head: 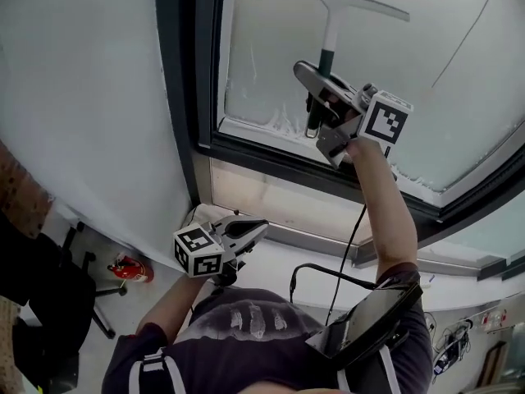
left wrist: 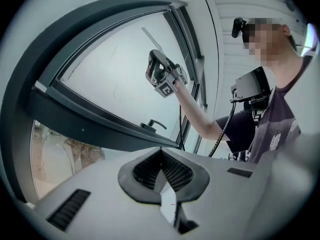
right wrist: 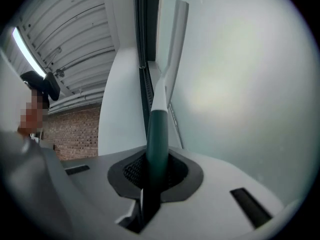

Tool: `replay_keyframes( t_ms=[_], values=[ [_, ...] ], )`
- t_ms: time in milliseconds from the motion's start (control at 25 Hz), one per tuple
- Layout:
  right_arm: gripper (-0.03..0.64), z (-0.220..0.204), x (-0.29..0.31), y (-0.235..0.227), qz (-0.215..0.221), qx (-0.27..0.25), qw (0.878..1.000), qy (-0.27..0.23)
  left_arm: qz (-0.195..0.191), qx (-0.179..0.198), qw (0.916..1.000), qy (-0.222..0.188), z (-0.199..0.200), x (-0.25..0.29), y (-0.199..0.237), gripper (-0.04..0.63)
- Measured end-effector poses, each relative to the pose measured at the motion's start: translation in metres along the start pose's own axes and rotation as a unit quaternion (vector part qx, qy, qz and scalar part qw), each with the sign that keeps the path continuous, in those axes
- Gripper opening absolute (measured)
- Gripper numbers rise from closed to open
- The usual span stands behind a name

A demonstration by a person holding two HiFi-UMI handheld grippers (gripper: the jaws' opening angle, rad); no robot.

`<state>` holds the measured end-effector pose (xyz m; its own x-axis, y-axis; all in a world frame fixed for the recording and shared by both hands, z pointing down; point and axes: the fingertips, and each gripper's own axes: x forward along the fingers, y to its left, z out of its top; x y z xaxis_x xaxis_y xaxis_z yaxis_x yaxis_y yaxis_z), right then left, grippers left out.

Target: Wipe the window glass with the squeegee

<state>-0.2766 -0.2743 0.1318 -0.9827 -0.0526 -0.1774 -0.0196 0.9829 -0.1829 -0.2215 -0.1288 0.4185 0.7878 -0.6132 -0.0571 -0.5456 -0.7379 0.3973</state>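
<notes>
White wall [head: 90,97] sits next to a big window with a dark frame [head: 184,72]. The window glass [head: 459,97] looks milky, and it has white streaky marks along its bottom edge. Far below on the floor are a black chair [head: 74,277] and a small red thing [head: 131,269] close by it.

A person in a dark shirt [head: 246,335] reaches up with one arm. The right gripper [head: 321,97] is up in front of the glass. Its fingers are closed tight on the dark green handle of the squeegee [head: 330,23]. The handle turns white higher up and ends in a long grey blade. The blade lies across the top part of the glass and looks like it rests on it. In the right gripper view the squeegee [right wrist: 159,129] stands straight up out of the right gripper [right wrist: 150,184], with a brick wall [right wrist: 75,134] off to the side.

The left gripper [head: 261,228] hangs low, near the person's chest and well apart from the window. In the left gripper view the fingertips of the left gripper [left wrist: 161,154] are pressed together with nothing between them. A black window handle [left wrist: 152,124] shows on the frame beyond them.
</notes>
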Motion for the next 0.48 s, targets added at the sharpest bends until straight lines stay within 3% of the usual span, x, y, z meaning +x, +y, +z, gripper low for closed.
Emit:
replay_keyframes(
  t_ms=[200,480],
  values=[
    [0.028,0.039,0.041,-0.002,-0.009,-0.028,0.999,-0.017,-0.028,0.025,0.9993,-0.009,0.027,-0.01,0.012,0.005],
    [0.026,0.084,0.087,-0.001,-0.009,-0.036,0.999,-0.021,-0.054,0.091,0.9926,-0.059,0.116,-0.012,0.016,0.005]
  ],
)
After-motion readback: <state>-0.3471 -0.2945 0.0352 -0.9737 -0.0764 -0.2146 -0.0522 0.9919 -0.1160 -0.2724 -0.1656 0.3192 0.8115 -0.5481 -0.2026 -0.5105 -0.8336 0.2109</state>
